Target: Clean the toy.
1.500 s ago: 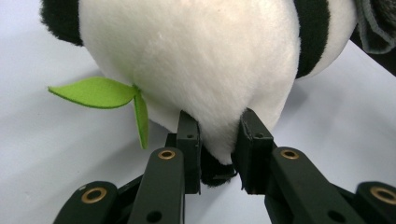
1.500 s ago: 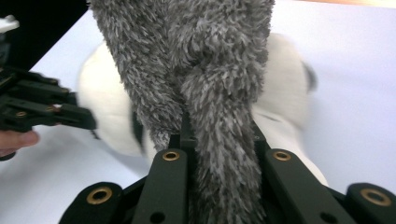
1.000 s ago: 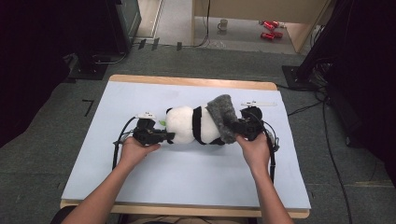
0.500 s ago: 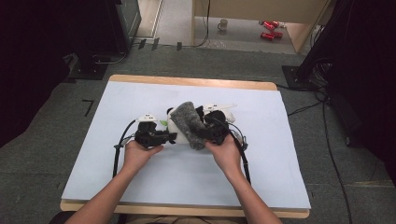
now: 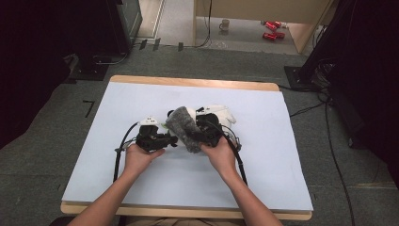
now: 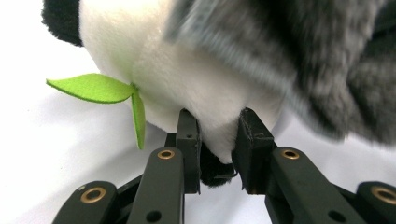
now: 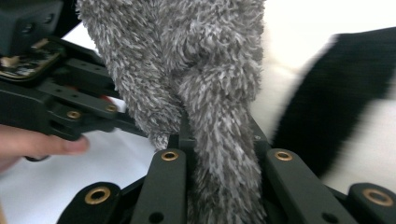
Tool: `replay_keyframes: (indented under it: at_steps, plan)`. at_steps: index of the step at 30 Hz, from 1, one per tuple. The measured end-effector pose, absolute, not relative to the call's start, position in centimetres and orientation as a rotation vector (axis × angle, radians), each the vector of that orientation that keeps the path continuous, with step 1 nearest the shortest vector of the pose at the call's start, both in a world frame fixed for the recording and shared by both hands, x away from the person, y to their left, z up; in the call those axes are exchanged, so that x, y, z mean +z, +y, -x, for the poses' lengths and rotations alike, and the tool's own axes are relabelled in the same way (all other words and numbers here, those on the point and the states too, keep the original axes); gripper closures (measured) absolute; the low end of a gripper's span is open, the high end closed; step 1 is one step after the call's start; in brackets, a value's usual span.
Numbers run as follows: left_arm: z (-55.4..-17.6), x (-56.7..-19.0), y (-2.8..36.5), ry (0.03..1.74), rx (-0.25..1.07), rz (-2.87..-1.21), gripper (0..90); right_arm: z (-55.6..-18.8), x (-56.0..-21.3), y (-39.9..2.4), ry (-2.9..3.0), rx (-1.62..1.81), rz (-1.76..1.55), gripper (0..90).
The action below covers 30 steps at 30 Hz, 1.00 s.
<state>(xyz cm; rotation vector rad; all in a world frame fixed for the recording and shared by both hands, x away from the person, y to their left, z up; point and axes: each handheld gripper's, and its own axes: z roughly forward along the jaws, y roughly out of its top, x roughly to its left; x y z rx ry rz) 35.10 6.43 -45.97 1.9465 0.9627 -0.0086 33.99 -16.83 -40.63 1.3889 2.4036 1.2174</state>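
- Nearest the person's edge, two bare forearms are reaching forward over the white worktop (image 5: 141,188), each hand carrying a black tool with a trailing cable.
- The left claw (image 6: 217,140) is pinching a fold of the panda plush (image 6: 187,70) at its white underside, just beside a green felt leaf (image 6: 93,87).
- The right claw (image 7: 219,140) is clamping down on a strip of grey fuzzy cloth (image 7: 187,60), which is standing up between its jaws and draping toward the left tool.
- In the high view the left claw (image 5: 173,139) and the right claw (image 5: 196,135) are sitting close together at mid-worktop, with the grey cloth (image 5: 184,129) bunched between them.
- The panda (image 5: 217,114) is lying just beyond the right hand, partly covered by the cloth.
- Farther off, on the floor past the worktop, a mug (image 5: 225,24) is standing.
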Motion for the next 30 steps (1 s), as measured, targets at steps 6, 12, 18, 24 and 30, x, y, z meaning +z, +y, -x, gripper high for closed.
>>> replay_keyframes:
  at_steps: [6,12,18,24,30]
  plan:
    - [-35.8,-46.0,6.9,0.975,-0.061,-1.948,76.1,-34.3,-39.7,-20.1,2.322,1.181,-1.442,77.2]
    - [-36.8,-45.8,7.4,0.973,-0.067,-1.954,76.2,-34.2,-38.6,-22.4,2.259,1.178,-1.479,77.2]
    - [-37.5,-45.6,7.3,0.951,-0.060,-1.973,76.2,-34.1,-38.6,-25.4,2.178,1.201,-1.569,77.0]
    - [-38.0,-45.5,7.4,0.951,-0.077,-1.977,76.1,-34.1,-39.5,-27.9,2.117,1.194,-1.652,76.9]
    - [-38.1,-45.5,7.4,0.933,-0.060,-1.980,75.8,-34.1,-40.1,-29.6,2.084,1.149,-1.724,77.3]
